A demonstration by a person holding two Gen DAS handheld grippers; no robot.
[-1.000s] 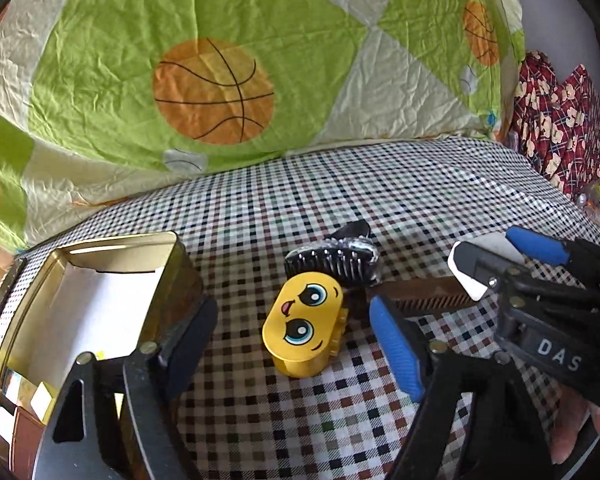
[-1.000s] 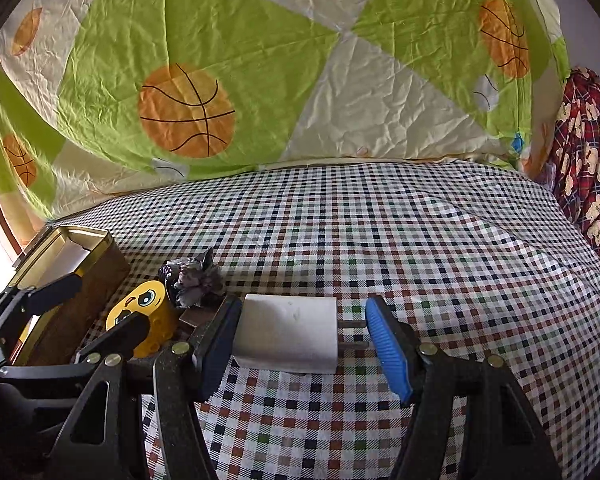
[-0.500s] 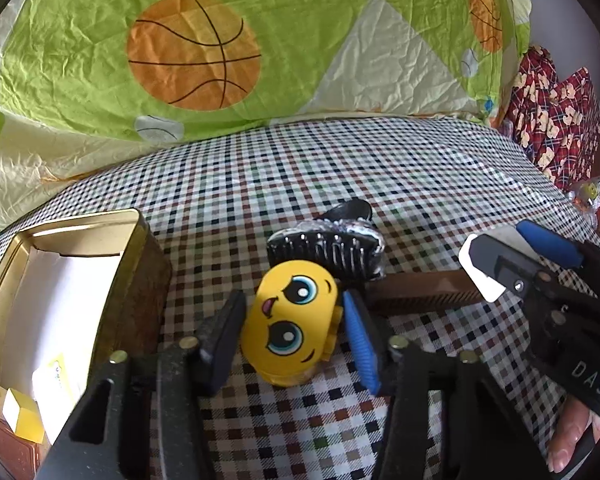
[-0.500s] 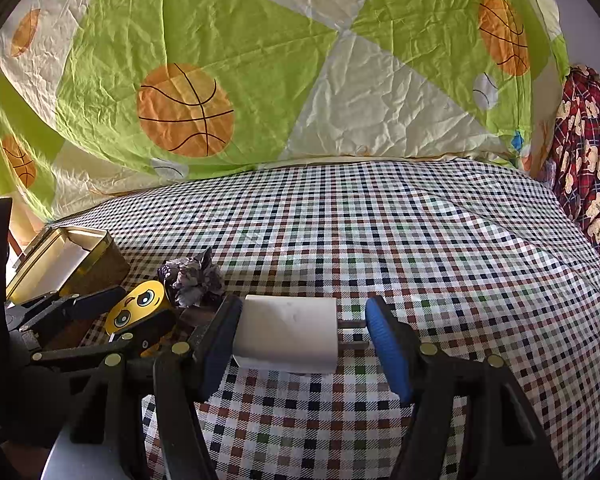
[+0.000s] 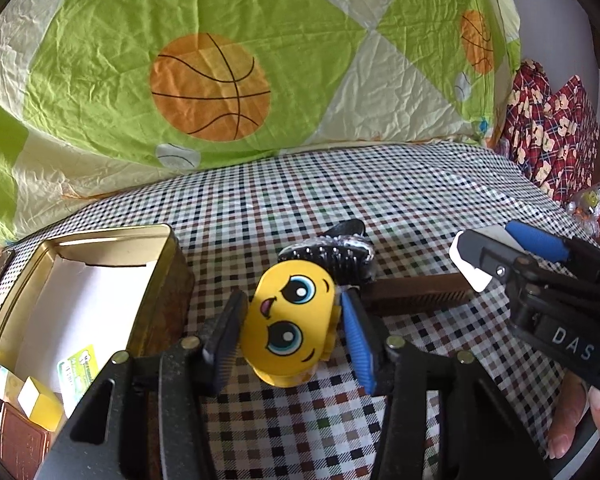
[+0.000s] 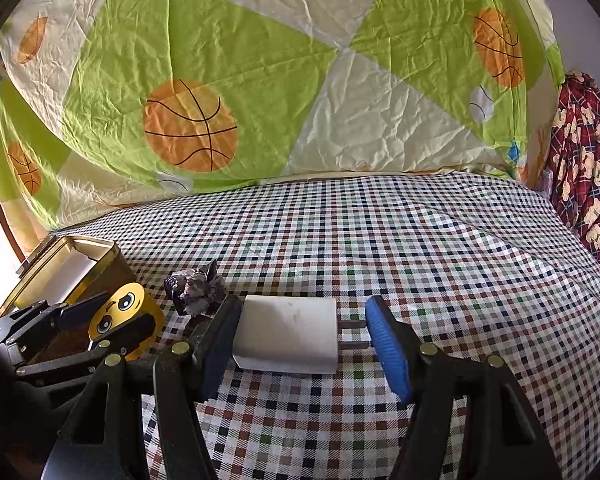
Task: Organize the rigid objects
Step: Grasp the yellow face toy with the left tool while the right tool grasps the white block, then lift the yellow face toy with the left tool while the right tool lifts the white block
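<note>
**Inspector:** Item one, the yellow cartoon-face toy (image 5: 288, 332). It sits between the pads of the left tool (image 5: 292, 308), just right of the gold tin box (image 5: 172, 264), over the checked bed sheet (image 5: 300, 200). The black pad is against one flank and the blue pad against the other, so I record the toy as clamped. I cannot tell whether its base is off the sheet.

**Clerk:** Handling notes?

**Inspector:** It looks like hard moulded plastic, probably hollow and light. It will not give under the pads, but the rounded, glossy sides may slip. The present hold, across the narrow flanks at about mid-height, is the right one. I judge that a grip nearer the domed top would squeeze it out.

**Clerk:** And the right side?

**Inspector:** The right tool (image 6: 300, 320) has a white wall charger (image 6: 288, 336) gripped lengthwise. The black pad is on the charger's back face and the prong tips are against the blue pad. It is a stiff, light block with smooth faces. Bearing on two thin prongs is a poor seat, because the charger could pivot or the prongs could bend. A hold across the flat sides would be safer.

**Clerk:** Other items?

**Inspector:** A brown comb (image 5: 416, 294) lies flat on the sheet behind the toy. Touching it is a black toothed piece (image 5: 328, 256), either a brush or a clip, I cannot say which. The tin is open, with a few small cartons at its near end and room to spare. I take it to be the destination.
</note>
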